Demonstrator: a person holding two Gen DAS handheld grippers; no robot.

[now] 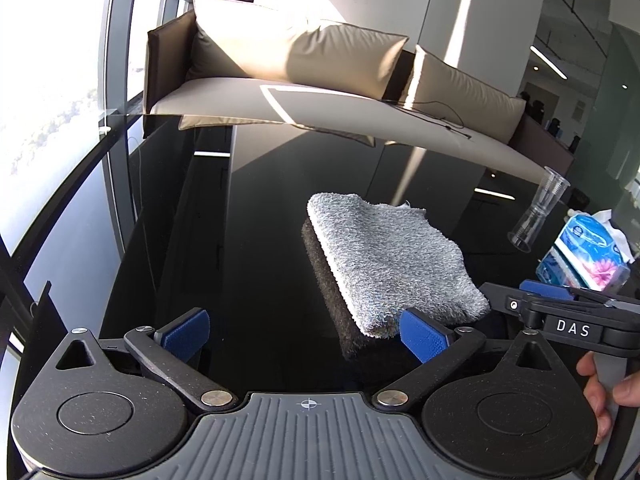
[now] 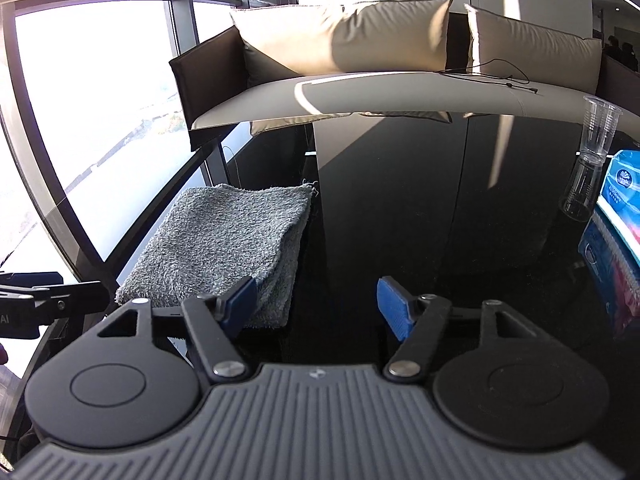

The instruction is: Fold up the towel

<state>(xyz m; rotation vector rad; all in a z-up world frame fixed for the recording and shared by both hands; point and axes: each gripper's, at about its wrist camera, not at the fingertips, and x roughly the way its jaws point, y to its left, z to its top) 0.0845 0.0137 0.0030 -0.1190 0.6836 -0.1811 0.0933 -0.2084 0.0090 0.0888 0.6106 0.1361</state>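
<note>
A grey terry towel (image 1: 392,264) lies folded into a thick rectangle on the glossy black table (image 1: 248,248). My left gripper (image 1: 306,334) is open just short of the towel's near edge. Its right pad (image 1: 424,338) stands at the towel's near corner, and nothing lies between the pads. In the right wrist view the same towel (image 2: 224,236) lies ahead on the left. My right gripper (image 2: 317,306) is open, its left pad (image 2: 240,304) stands in front of the towel's near right corner, and only bare table shows between the pads.
Stacked clear plastic cups (image 1: 540,208) and a blue tissue pack (image 1: 588,252) stand at the table's right side. A beige sofa (image 1: 320,100) with cushions runs behind the table and tall windows (image 1: 48,100) stand at the left. A person's hand (image 1: 600,396) shows at the right edge.
</note>
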